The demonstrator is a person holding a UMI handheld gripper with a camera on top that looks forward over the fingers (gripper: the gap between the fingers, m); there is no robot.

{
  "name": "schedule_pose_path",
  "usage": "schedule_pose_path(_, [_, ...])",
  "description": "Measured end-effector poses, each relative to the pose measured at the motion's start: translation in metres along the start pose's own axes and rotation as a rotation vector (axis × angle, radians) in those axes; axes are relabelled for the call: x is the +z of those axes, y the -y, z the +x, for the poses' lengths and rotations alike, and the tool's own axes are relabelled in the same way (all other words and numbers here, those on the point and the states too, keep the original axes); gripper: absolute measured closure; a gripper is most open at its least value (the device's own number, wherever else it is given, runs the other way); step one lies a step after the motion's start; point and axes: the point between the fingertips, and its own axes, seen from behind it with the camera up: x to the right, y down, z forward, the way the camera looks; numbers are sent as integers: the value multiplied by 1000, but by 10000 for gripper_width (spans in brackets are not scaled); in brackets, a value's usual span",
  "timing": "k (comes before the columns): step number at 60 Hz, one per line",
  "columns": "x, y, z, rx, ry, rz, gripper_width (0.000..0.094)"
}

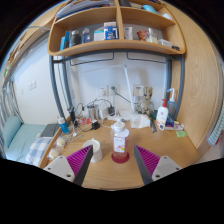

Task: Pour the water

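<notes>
A small bottle (pixel 120 139) with a white cap and a red base stands upright near the middle of the wooden tabletop (pixel 110 172), just ahead of the gripper (pixel 108 163) and a little toward its right finger. Just left of the bottle sits a pale cup-like container (pixel 95 149), close enough that the two nearly touch. The fingers (pixel 68 165) are spread wide and hold nothing — both purple pads face an open gap. The main risk is the approach: with bottle and container so close, a finger sliding in from the left could knock the container over, or tip the bottle before both pads seat on it. A grip too high, on the cap, might let the bottle swing and spill during the pour. Beyond them, clutter lines the far edge — a spray bottle (pixel 162 113) among it — under a loaded shelf (pixel 115 47).
</notes>
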Motion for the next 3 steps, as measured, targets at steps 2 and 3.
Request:
schedule_pose_path(2, [-1, -2, 0, -7, 1, -2, 90])
schedule_pose_path(3, [-2, -3, -1, -10, -1, -1, 89])
